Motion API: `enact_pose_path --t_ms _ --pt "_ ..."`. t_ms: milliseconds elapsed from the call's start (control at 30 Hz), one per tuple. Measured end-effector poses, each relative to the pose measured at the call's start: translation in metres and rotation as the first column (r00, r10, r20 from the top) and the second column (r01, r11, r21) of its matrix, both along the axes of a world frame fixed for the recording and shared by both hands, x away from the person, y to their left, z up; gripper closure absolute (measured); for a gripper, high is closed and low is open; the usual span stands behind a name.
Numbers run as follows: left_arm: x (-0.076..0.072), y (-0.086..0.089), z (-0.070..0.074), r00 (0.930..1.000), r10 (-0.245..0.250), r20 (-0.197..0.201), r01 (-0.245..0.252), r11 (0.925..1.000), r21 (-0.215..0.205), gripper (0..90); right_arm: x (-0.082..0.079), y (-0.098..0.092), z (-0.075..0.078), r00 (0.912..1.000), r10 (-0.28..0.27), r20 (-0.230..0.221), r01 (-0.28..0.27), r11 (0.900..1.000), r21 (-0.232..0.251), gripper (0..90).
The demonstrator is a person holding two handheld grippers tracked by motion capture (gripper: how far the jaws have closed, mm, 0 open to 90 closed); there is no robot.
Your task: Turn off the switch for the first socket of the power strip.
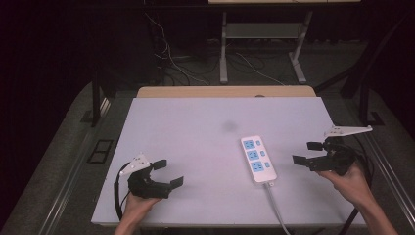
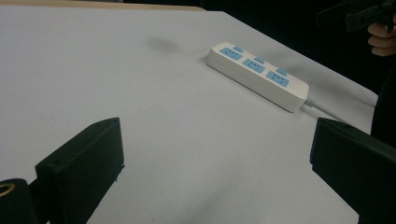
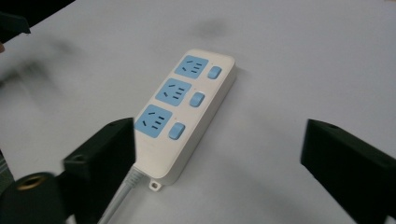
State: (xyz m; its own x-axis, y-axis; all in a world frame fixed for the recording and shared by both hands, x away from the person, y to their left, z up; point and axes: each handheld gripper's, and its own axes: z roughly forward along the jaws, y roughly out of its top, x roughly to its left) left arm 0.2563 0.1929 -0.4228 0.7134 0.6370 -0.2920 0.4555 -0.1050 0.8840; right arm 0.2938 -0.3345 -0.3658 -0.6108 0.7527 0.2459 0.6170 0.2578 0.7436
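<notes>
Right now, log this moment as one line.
left gripper: open, empty | right gripper: open, empty, beside power strip | power strip: flat on table, untouched

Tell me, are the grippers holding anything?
No. The left gripper and the right gripper are both open with nothing between their jaws. The power strip lies on the table, untouched.

Black two-jaw tongs (image 1: 167, 172), grey three-cornered plates, trailing black cables
</notes>
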Motion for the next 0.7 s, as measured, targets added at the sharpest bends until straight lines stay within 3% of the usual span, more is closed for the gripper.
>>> enact_pose_path --t_ms 233,700 --pt "0.000 0.000 0.000 1.0000 0.002 0.000 -0.002 1.0000 -0.001 1.4 -0.014 0.003 -0.009 0.9998 0.013 0.016 -0.014 0.999 0.052 0.5" --pt "0.000 0.000 0.000 1.0000 -0.001 -0.002 0.001 1.0000 0.001 1.6 -0.033 0.013 -0.028 0.9993 0.019 0.033 -0.022 0.995 0.098 0.4"
